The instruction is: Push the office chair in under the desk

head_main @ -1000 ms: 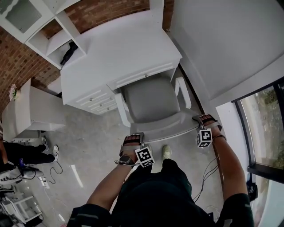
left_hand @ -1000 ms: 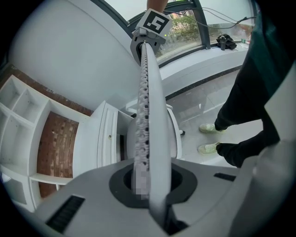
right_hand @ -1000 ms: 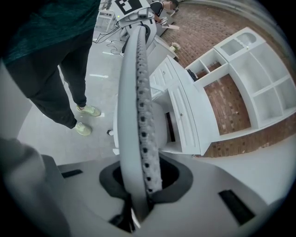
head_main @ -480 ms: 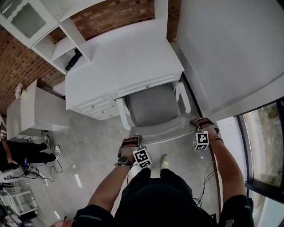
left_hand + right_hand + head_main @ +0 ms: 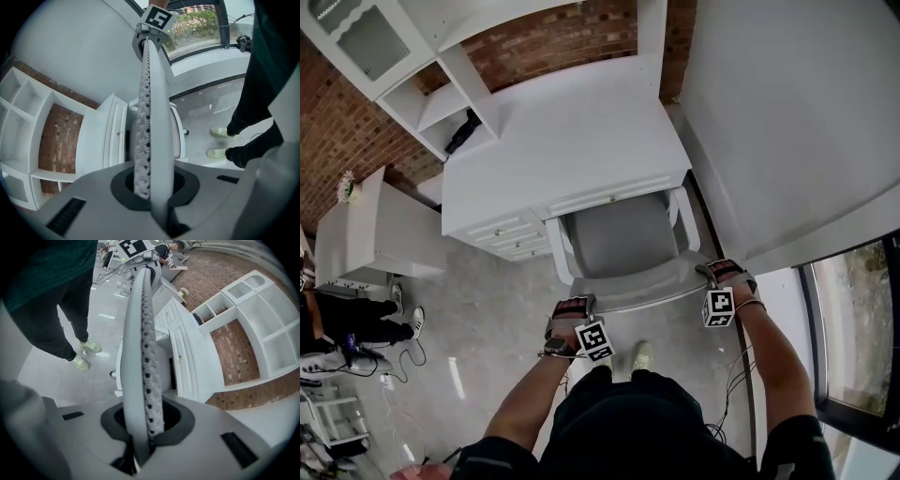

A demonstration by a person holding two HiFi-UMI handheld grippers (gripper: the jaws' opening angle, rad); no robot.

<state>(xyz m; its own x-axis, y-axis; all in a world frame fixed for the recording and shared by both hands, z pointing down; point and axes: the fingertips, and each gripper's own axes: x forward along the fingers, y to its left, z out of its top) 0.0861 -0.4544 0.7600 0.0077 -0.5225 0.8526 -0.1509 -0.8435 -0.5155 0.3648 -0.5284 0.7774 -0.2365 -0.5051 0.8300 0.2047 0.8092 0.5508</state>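
Observation:
The office chair (image 5: 619, 234) has a grey seat and white armrests, and its front sits under the edge of the white desk (image 5: 562, 141). My left gripper (image 5: 575, 302) is shut on the left end of the chair's backrest top edge (image 5: 642, 286). My right gripper (image 5: 719, 272) is shut on the right end. In the left gripper view the perforated backrest edge (image 5: 147, 108) runs out of the left gripper (image 5: 150, 187) toward the other gripper's marker cube (image 5: 157, 18). The right gripper view shows the same edge (image 5: 145, 348) clamped in the right gripper (image 5: 145, 427), with the desk drawers (image 5: 185, 362) beyond.
A white shelf unit (image 5: 422, 84) stands against the brick wall left of the desk. A low white cabinet (image 5: 375, 234) is further left, with another person's legs (image 5: 356, 328) and floor cables nearby. A white wall (image 5: 787, 122) and a window (image 5: 862, 328) close the right side.
The chair has rolled forward toward the desk, with more of its seat now under the desk edge. Both grippers moved forward with the backrest, still clamped on it.

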